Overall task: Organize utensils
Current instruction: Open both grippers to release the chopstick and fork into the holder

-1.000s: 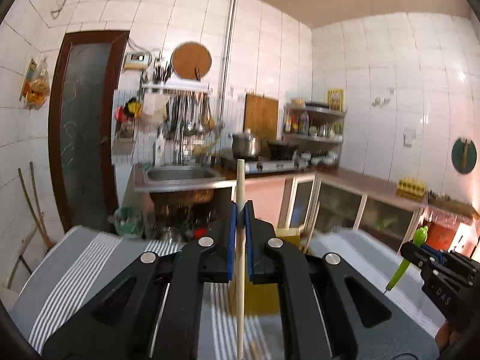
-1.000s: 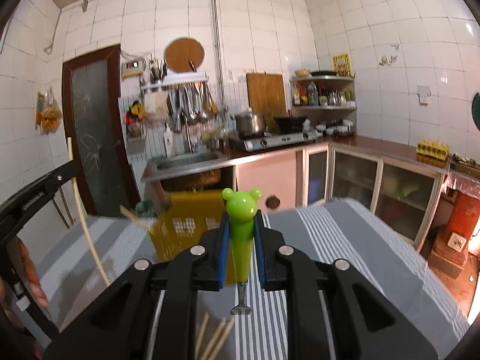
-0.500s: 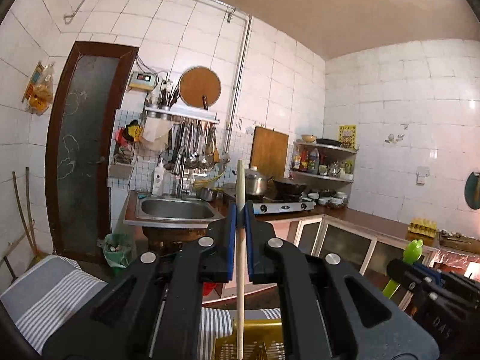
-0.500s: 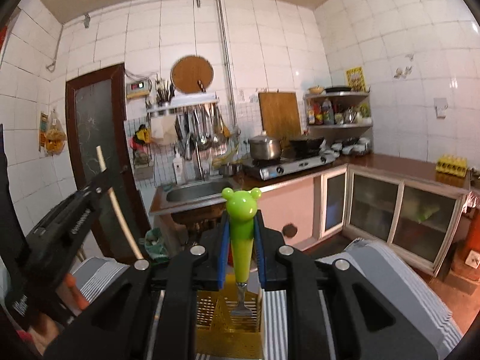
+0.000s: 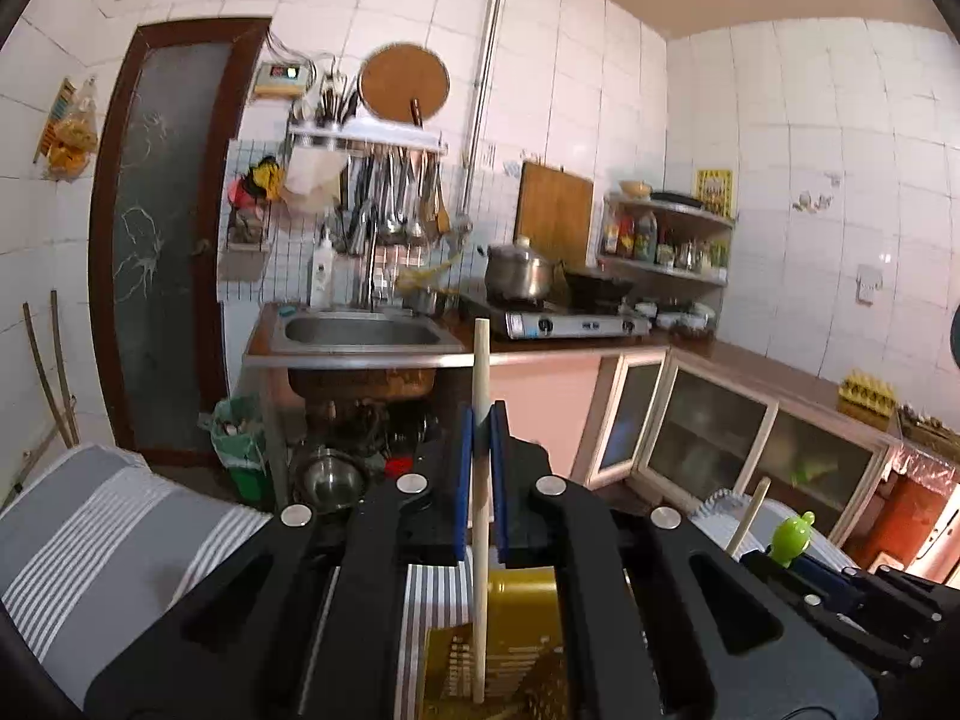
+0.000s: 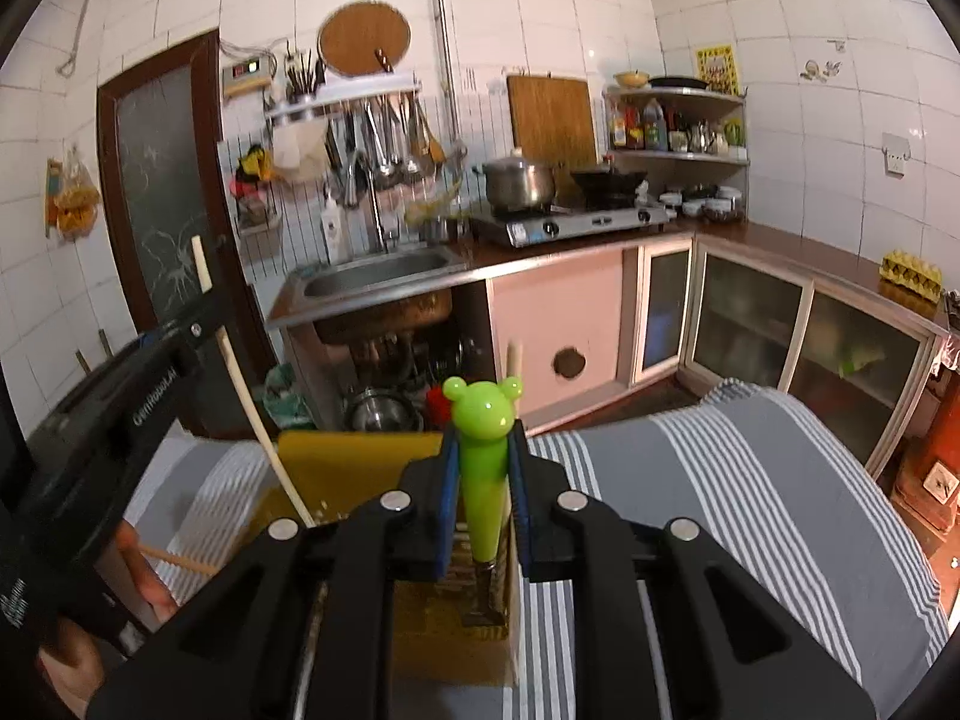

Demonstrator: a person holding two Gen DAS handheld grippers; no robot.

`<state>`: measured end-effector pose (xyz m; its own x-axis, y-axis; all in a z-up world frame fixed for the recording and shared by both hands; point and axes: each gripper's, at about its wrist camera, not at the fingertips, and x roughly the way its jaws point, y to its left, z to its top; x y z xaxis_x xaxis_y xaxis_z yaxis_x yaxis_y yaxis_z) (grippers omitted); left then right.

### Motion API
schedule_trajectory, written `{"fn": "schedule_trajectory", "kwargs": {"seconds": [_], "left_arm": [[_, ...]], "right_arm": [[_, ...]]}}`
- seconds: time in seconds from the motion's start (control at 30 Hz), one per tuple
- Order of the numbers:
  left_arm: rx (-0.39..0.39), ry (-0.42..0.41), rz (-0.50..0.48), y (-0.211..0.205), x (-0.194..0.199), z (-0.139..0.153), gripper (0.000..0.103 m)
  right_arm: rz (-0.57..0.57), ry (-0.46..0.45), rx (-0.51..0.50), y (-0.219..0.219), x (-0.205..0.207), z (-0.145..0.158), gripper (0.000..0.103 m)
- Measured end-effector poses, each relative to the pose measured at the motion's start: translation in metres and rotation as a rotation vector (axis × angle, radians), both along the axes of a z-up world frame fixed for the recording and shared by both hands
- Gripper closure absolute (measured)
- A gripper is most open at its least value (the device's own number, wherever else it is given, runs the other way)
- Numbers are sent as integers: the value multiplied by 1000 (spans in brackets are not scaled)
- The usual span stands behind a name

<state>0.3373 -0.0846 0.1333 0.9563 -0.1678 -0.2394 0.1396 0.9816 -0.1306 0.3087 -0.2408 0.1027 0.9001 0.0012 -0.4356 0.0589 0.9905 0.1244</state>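
Observation:
My left gripper point(image 5: 481, 438) is shut on a wooden chopstick point(image 5: 479, 588) held upright, its lower end inside the yellow basket point(image 5: 522, 594). My right gripper point(image 6: 483, 456) is shut on a green bear-headed fork point(image 6: 482, 456), its metal tines down inside the yellow basket point(image 6: 354, 456). The chopstick point(image 6: 252, 408) and the left gripper point(image 6: 108, 414) show at the left of the right wrist view. The fork point(image 5: 791, 533) shows at the right of the left wrist view. Another chopstick point(image 6: 513, 360) stands in the basket behind the fork.
The basket stands on a table with a grey striped cloth point(image 6: 720, 480). A loose chopstick point(image 6: 174, 558) lies left of the basket. Behind are a sink point(image 5: 360, 333), a stove point(image 5: 570, 321) with pots, and counter cabinets point(image 6: 750, 312).
Both grippers have lowered toward the basket. The chopstick's lower end and the fork's tines have gone down into it. Both stay shut.

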Motion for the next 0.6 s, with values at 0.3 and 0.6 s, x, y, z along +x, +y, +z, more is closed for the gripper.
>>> {"fn": "schedule_trajectory", "kwargs": {"seconds": [0.3,0.6], "left_arm": [[31,93,-11,21,-25,4,46],[100,112,4,53,-98,13,5]], "right_arm": [[-18,7,-44,-4,-23,5,47],[-67,-13,-42,-19,-98,16,36]]}}
